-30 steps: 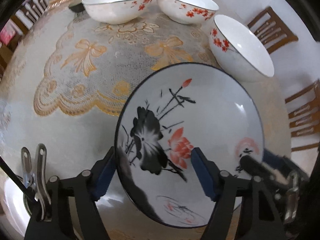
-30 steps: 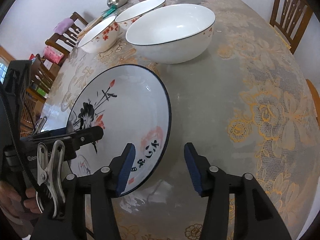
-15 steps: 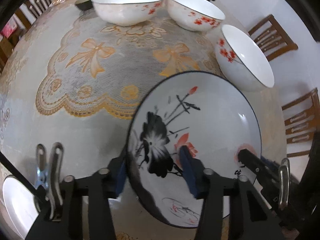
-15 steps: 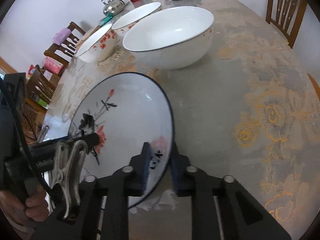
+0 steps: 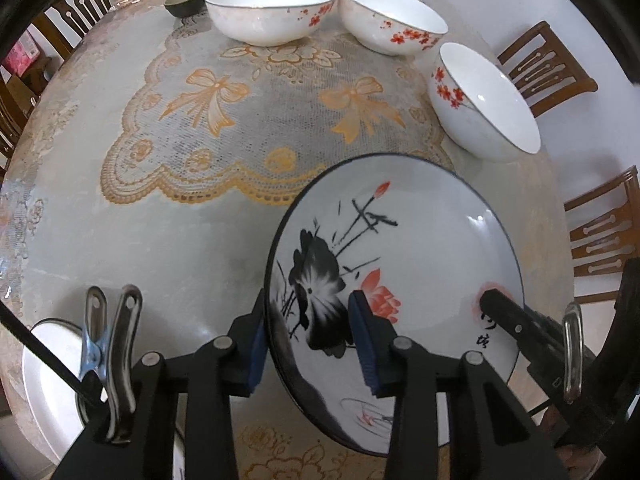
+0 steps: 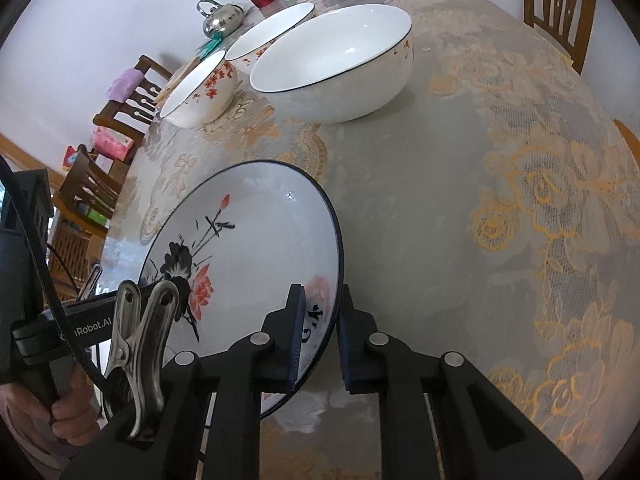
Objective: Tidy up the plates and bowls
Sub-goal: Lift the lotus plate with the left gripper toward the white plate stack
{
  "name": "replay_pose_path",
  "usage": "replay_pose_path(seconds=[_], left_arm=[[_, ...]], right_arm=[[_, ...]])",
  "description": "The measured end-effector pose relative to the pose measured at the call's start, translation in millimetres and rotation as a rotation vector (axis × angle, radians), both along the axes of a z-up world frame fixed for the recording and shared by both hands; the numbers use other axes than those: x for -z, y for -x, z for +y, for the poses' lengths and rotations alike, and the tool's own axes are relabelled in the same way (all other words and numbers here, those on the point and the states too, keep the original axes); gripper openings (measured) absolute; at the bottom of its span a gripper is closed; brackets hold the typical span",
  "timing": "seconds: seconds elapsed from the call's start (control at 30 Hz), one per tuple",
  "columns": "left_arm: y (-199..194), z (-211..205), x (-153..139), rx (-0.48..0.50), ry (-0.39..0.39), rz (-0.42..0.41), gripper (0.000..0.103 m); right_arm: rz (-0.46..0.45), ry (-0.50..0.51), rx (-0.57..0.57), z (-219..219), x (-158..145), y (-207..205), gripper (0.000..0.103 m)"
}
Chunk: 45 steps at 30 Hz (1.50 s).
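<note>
Lotus plate (image 5: 404, 264) is sitting at the near edge of the table, tilted, with its far rim over the lace cloth. Both grippers are pinching it: the left gripper (image 5: 308, 340) is clamped across the near-left rim, one pad under and one on the painted face, and the right gripper (image 6: 318, 336) is gripping the right rim by the calligraphy. It appears to be the lifting step, so the next move is calling for both hands rising together, level, toward wherever plates are being stacked, possibly the white plate (image 5: 48, 376) lying just left. Beyond, three blossom bowls (image 5: 484, 100) are standing apart along the far side, waiting for nesting. The table (image 6: 420, 184) is wearing a lace cloth under a glossy cover; wooden chairs (image 5: 548, 64) are ringing it, and a kettle (image 6: 222, 18) and bottles are crowding the far end.
</note>
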<state>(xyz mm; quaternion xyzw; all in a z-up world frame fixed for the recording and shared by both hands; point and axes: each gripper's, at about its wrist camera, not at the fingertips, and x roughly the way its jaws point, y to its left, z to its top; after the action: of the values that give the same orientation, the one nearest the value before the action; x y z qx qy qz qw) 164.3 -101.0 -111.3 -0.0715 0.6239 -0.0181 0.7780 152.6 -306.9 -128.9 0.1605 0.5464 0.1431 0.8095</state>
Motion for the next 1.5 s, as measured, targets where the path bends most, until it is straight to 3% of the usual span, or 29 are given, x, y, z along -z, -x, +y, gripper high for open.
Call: replay_pose_path(seconds=[0.67, 1.13, 1.5], left_arm=[[49, 48, -56, -0.049, 0.044, -0.082, 0.039], [93, 104, -71, -0.118, 0.077, -0.101, 0.039], [128, 147, -65, -0.173, 0.086, -0.082, 0.039]], right_arm=[[-0.026, -0.050, -0.022, 46, -38, 38, 0.017], [-0.033, -0.034, -0.091, 97, -52, 68, 0.017], [-0.013, -0.014, -0.156, 142, -49, 90, 0.017]])
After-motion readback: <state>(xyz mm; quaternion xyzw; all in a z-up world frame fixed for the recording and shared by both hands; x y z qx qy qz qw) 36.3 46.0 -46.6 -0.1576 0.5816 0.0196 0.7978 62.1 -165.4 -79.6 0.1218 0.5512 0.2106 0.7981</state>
